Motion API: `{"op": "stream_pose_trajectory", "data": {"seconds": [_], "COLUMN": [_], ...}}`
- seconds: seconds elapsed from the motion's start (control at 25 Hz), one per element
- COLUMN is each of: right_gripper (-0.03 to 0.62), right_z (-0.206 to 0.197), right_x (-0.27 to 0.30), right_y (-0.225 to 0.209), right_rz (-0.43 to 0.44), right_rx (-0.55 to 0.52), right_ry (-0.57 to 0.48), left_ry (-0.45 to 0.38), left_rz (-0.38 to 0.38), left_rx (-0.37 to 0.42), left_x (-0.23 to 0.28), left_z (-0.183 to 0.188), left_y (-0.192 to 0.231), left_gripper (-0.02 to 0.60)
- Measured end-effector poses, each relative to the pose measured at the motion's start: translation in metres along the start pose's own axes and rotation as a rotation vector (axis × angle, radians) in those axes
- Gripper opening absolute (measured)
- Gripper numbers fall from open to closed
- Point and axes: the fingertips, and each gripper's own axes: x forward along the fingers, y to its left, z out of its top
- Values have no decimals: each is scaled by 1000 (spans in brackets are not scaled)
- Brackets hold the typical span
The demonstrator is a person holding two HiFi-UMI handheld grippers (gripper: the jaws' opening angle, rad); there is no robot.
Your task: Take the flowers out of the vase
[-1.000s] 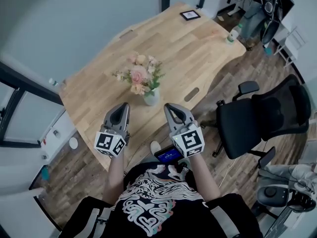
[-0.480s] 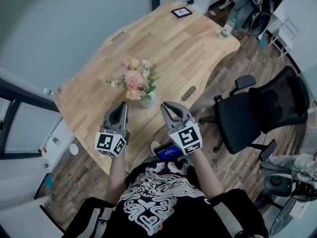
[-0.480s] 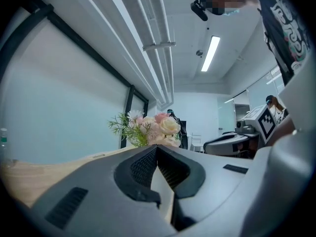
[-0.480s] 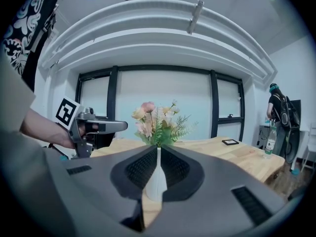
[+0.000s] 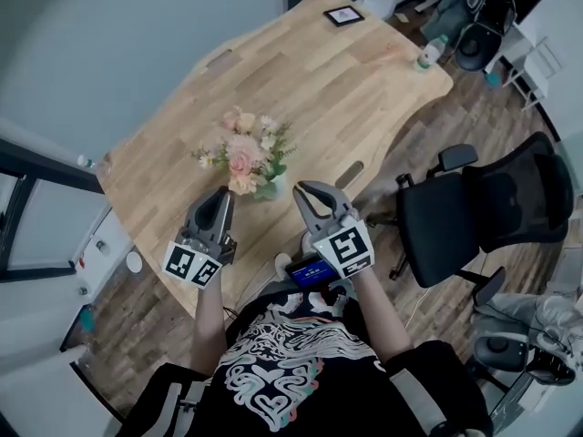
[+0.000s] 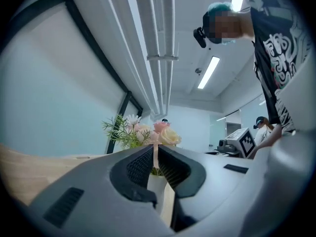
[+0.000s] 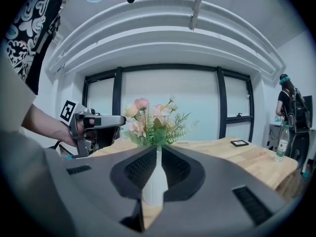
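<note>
A bunch of pink, cream and white flowers with green sprigs stands upright in a small white vase near the front edge of the wooden table. My left gripper is shut and empty, its tips just left of the vase. Just right of the vase, my right gripper is also shut and empty. In the left gripper view the flowers rise above the closed jaws and the vase shows behind them. The right gripper view shows the flowers, the vase and the left gripper.
A black office chair stands right of the table. A small framed picture and a bottle sit at the table's far end. A device with a blue screen hangs at my chest. Another person stands far right.
Both grippers have edged forward toward the vase, the right one a little more and slightly lower. Both stayed shut. The flowers and vase have not moved on the table.
</note>
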Motion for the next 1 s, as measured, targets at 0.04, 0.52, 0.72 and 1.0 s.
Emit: {"op": "stream_pose_trajectory", "data": {"seconds": [0.04, 0.52, 0.72, 1.0], "right_gripper": [8, 138, 221, 250], "right_z": [-2, -31, -58, -66], "right_x": [2, 24, 46, 71], "right_y": [-1, -7, -4, -3], "right_rz": [9, 177, 252, 293], "right_rx": [1, 70, -20, -67], "right_ry": [2, 32, 129, 155], "left_ry": [-7, 103, 151, 156], "left_rz": [-8, -94, -104, -114], "left_rx": [-8, 47, 63, 65], "left_x": [1, 13, 26, 41], "left_z": [0, -16, -24, -24], "left_y": [1, -2, -3, 0], "left_gripper": [8, 262, 371, 391]}}
